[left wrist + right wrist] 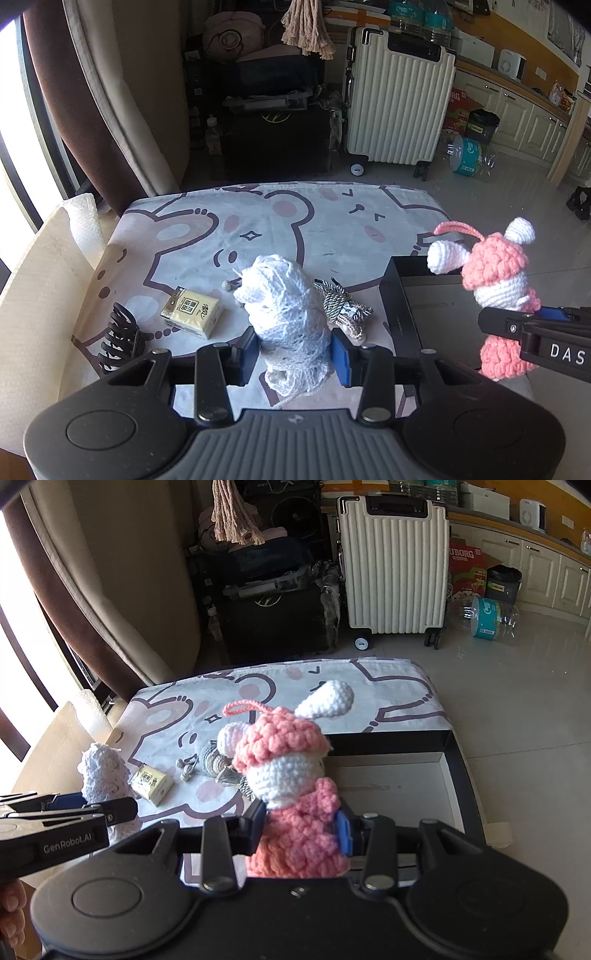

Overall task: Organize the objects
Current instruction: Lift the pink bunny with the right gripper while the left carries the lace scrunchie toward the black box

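Observation:
My left gripper (294, 352) is shut on a bundle of white crocheted netting (288, 310), held above the cartoon-print table cover (258, 229). My right gripper (301, 830) is shut on a pink and white crocheted bunny doll (291, 775), upright, just left of the black open box (391, 786). In the left wrist view the bunny doll (495, 273) hangs over the black box (402, 306) at the right, clamped by the right gripper (517, 325). In the right wrist view the left gripper (110, 814) holds the netting (101, 771) at the left.
On the cover lie a yellow tissue pack (192, 308), a black hair claw (120, 336), a striped cord bundle (343, 306) and small beads (231, 284). A cream cardboard edge (40, 280) stands at the left. Beyond the table are a white suitcase (397, 99) and dark bags (273, 122).

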`<action>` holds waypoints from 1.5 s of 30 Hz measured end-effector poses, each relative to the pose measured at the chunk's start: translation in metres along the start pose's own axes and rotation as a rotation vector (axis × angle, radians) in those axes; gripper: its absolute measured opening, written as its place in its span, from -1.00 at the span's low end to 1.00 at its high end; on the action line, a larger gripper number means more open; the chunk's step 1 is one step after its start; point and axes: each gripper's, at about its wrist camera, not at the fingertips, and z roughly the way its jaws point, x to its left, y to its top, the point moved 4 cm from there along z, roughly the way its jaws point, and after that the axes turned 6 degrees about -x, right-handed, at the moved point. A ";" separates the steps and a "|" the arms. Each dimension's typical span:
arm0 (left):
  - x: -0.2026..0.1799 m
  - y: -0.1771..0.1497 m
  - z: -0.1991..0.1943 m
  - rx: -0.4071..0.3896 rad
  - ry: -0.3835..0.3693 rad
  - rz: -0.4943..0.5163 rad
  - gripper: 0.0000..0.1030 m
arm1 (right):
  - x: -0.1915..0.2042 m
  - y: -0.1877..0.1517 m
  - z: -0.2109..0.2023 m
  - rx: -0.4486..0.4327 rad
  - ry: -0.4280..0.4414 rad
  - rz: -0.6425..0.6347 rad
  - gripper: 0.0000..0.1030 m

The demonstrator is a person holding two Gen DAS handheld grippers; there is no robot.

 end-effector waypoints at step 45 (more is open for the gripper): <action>-0.110 0.018 0.077 0.029 -0.212 0.012 -0.17 | -0.118 0.004 0.040 -0.013 -0.133 0.172 -0.22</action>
